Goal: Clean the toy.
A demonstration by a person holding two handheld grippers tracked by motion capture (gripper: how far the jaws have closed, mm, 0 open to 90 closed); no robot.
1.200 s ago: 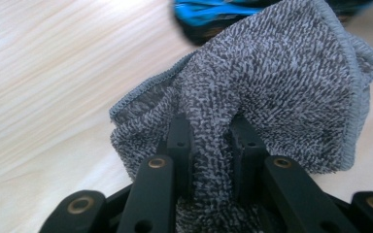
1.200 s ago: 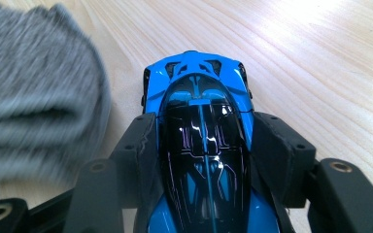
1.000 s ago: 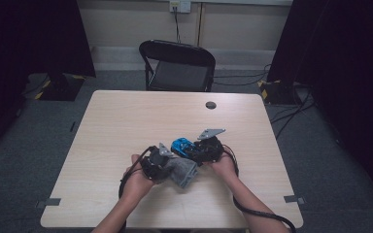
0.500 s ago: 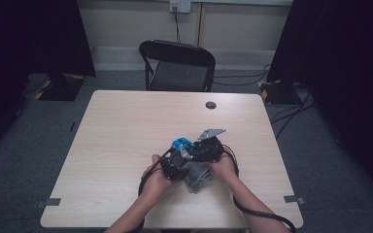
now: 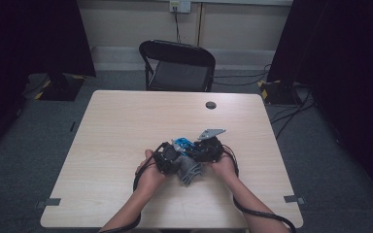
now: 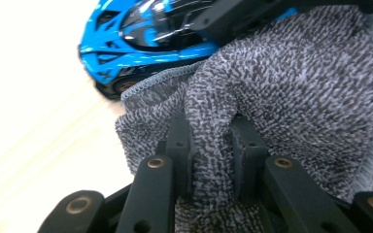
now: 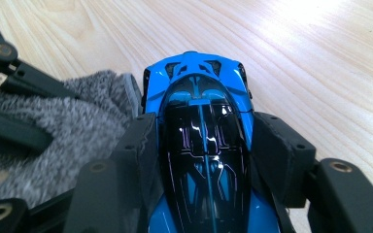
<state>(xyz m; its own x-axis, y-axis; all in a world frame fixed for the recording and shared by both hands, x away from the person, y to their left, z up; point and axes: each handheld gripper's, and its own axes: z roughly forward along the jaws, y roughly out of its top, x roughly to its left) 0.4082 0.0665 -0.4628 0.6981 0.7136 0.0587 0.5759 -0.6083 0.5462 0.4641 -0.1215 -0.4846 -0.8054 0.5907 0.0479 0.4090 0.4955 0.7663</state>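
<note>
Both tongs sit together at about 6 o'clock of the bench (image 5: 126, 126) centre, near the front edge, hands coming in from the bottom. Left tongs (image 6: 212, 141) are pinched on a fold of the grey knit cloth (image 6: 296, 97); the fold stands up between the two pads and bulges above them. In the high view the left tongs (image 5: 167, 158) are at 9 o'clock of the cloth (image 5: 190, 171), which hangs between the two hands. Right tongs (image 7: 204, 141) are clamped on the blue toy car (image 7: 199, 97), one pad on each flank around the black canopy, nose pointing toward 12 o'clock in the right gripper view. Car underside can't be seen, so can't tell whether the wheels touch the bench. Cloth (image 7: 53, 141) lies at 9 o'clock of the car, touching its side. In the left gripper view the car (image 6: 141, 43) is at 11 o'clock, cloth edge against its flank. High view: right tongs (image 5: 205, 149) just at 3 o'clock of the car (image 5: 183, 143). Small dark disc (image 5: 211, 105) at 12 o'clock, well apart. Black folding chair (image 5: 177, 65) beyond the far edge.
</note>
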